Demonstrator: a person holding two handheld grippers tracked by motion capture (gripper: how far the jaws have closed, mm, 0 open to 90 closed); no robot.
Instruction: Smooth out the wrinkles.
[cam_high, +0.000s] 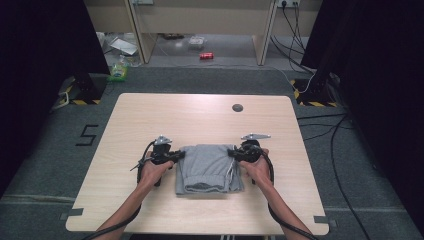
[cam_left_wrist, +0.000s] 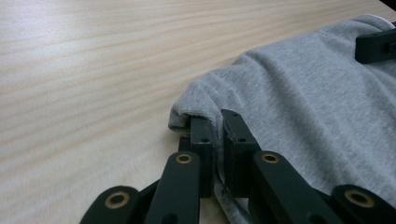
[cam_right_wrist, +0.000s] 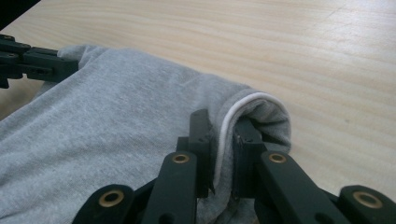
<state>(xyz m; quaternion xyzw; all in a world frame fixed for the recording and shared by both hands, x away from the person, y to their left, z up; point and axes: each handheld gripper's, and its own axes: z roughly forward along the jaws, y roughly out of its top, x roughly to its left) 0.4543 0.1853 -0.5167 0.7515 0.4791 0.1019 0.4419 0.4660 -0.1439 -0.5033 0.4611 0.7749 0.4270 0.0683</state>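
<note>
A folded grey garment (cam_high: 209, 169) lies on the light wooden table (cam_high: 200, 120), a little in front of its middle. My left gripper (cam_high: 176, 155) pinches the garment's far left corner; in the left gripper view the grey cloth (cam_left_wrist: 299, 93) is squeezed between the two black jaws of the left gripper (cam_left_wrist: 217, 128). My right gripper (cam_high: 235, 152) is shut on the far right corner, where a white-trimmed edge (cam_right_wrist: 229, 121) runs between the jaws of the right gripper (cam_right_wrist: 222, 126). Both corners are lifted slightly off the table.
A small dark round spot (cam_high: 237, 107) marks the table's far side. Beyond the table, a red can (cam_high: 206, 56) and some litter (cam_high: 120, 70) lie on the floor. Black cables (cam_high: 345, 140) run along the floor at the right.
</note>
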